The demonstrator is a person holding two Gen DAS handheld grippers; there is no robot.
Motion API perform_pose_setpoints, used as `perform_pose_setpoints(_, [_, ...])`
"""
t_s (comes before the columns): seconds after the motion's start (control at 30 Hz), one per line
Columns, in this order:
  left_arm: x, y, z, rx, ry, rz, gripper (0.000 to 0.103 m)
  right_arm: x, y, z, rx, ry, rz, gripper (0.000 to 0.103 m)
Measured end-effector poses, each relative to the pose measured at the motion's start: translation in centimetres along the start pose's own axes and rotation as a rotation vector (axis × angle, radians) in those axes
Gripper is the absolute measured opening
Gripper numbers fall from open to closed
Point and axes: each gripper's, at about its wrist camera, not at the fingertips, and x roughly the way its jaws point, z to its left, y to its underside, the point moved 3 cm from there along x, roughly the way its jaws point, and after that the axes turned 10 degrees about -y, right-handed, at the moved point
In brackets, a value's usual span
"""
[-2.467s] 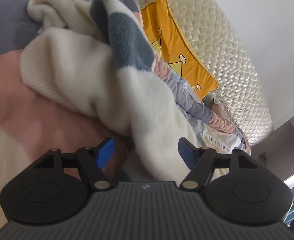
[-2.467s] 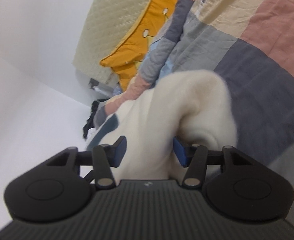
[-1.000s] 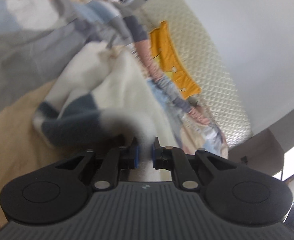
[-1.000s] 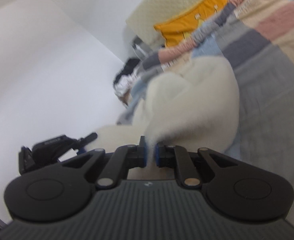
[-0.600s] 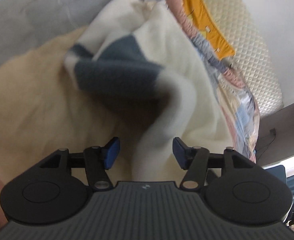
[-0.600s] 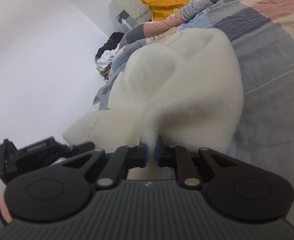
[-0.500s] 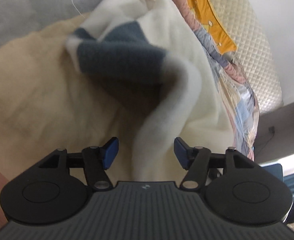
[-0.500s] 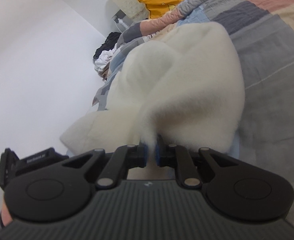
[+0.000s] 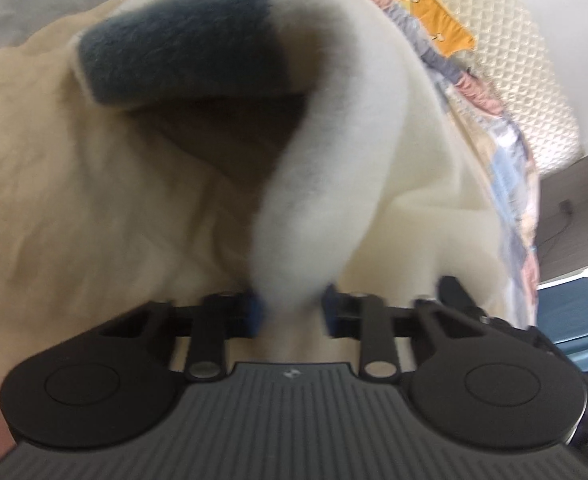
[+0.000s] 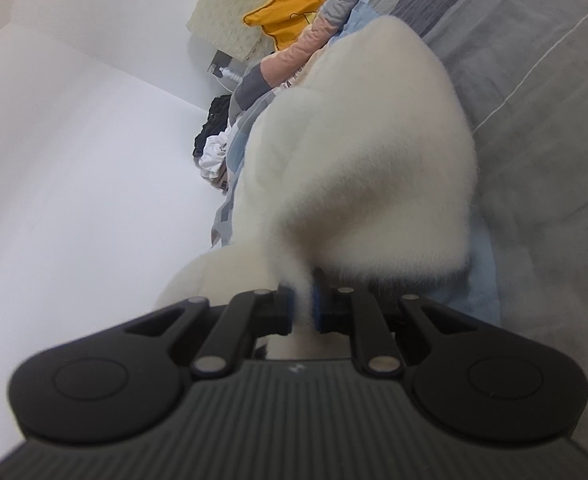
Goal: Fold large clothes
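A fluffy cream sweater (image 9: 373, 120) with a grey-blue band (image 9: 182, 60) lies bunched on the bed. In the left wrist view a thick cream fold runs down between the blue pads of my left gripper (image 9: 292, 312). Its jaws are closing and pinch that fold. The picture is blurred there. In the right wrist view the sweater (image 10: 373, 160) rises as a rounded cream mound. My right gripper (image 10: 302, 312) is shut on a thin edge of it, close above the quilt. The rest of the garment is hidden behind the mound.
A patchwork quilt (image 10: 533, 100) of grey, blue, pink and beige covers the bed, with a beige patch (image 9: 74, 200) under the left gripper. A yellow pillow (image 10: 294, 4) leans on the quilted headboard (image 9: 525, 60). A pile of clothes (image 10: 214, 148) lies beside a white wall (image 10: 74, 160).
The left gripper let go, opened wide, sank toward the sweater and has closed again on a cream fold. The right gripper stayed shut on the sweater and sank with a roll.
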Motion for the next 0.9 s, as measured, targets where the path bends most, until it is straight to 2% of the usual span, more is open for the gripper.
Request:
perform_pose_setpoints(0.07, [-0.9, -0.8, 0.2, 0.002, -0.006, -0.020, 0.012, -0.3, 0.0, -0.1, 0.005, 0.000, 0.000, 0.014])
perform_pose_setpoints(0.2, [-4.7, -3.1, 0.8, 0.017, -0.044, -0.177, 0.012, -0.4, 0.4, 0.4, -0.044, 0.048, 0.021, 0.016])
perform_pose_setpoints(0.23, [-5.4, -3.7, 1.0, 0.011, -0.047, -0.196, 0.012, -0.4, 0.7, 0.5, -0.059, 0.055, 0.033, 0.017])
perform_pose_setpoints(0.3, [-6.7, -5.1, 1.3, 0.004, -0.072, -0.232, 0.012, -0.3, 1.0, 0.6, -0.052, 0.043, 0.051, 0.027])
perform_pose_setpoints(0.4, [-7.7, -7.0, 1.4, -0.004, -0.103, -0.272, 0.012, -0.3, 0.8, 0.4, -0.027, 0.027, 0.058, 0.048])
perform_pose_setpoints(0.43, [-8.0, -8.0, 0.9, -0.010, -0.115, -0.278, 0.012, -0.2, 0.7, 0.1, -0.011, 0.029, 0.059, 0.068])
perform_pose_setpoints(0.47, [-8.1, -8.5, 0.9, -0.016, -0.123, -0.279, 0.012, -0.3, 0.7, -0.2, 0.010, 0.035, 0.055, 0.081])
perform_pose_setpoints(0.6, [-8.5, -10.6, 1.3, -0.013, -0.131, -0.260, 0.012, -1.3, 0.5, -0.9, 0.055, 0.039, 0.012, 0.081])
perform_pose_setpoints(0.67, [-8.4, -11.2, 2.3, -0.013, -0.110, -0.262, 0.012, -2.3, -0.1, -1.2, 0.057, 0.070, -0.054, 0.081])
perform_pose_setpoints(0.77, [-7.2, -11.6, 4.0, -0.033, -0.068, -0.283, 0.012, -3.1, -0.6, -2.5, 0.148, 0.044, -0.101, 0.081])
perform_pose_setpoints(0.83, [-6.2, -12.5, 5.1, -0.079, -0.039, -0.289, 0.012, -2.8, -0.6, -2.9, 0.162, 0.061, -0.097, 0.080])
perform_pose_setpoints(0.9, [-5.4, -12.9, 6.0, -0.117, -0.026, -0.270, 0.012, -1.9, -0.3, -3.0, 0.163, 0.061, -0.056, 0.080])
